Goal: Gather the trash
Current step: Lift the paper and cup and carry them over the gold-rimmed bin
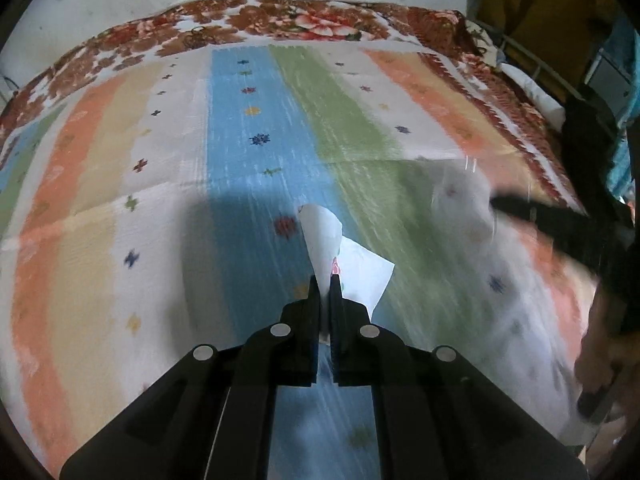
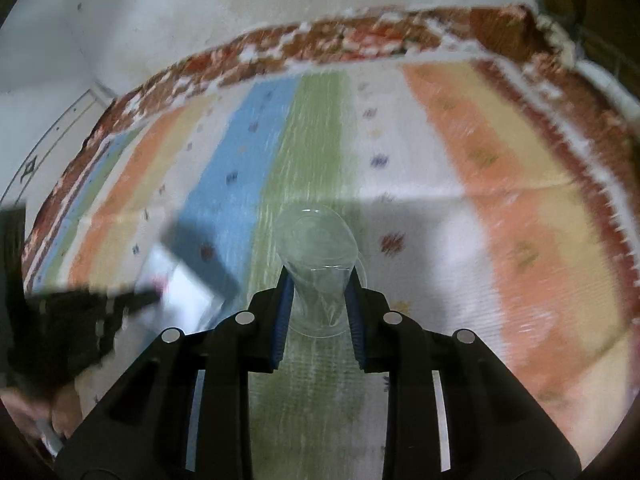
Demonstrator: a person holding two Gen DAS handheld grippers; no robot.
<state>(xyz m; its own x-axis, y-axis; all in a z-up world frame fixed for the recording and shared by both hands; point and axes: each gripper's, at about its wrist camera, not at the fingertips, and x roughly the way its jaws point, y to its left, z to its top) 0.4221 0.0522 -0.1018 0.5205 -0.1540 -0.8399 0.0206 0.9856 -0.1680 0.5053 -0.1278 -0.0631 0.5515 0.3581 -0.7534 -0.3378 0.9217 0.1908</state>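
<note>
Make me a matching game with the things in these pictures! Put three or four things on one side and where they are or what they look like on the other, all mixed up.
Things:
1. white paper
2. clear plastic cup
3. striped sheet
4. floral blanket

Descriptions:
A. spread flat on the bed
B. pinched by the left gripper
C. along the bed's far edge
D. squeezed by the right gripper

Pairs: 1-B, 2-D, 3-A, 4-C

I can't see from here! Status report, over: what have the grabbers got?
Left gripper shut on white paper scrap. Right gripper shut on clear plastic cup. Both above the striped bedspread. Nothing in the way, over.
</note>
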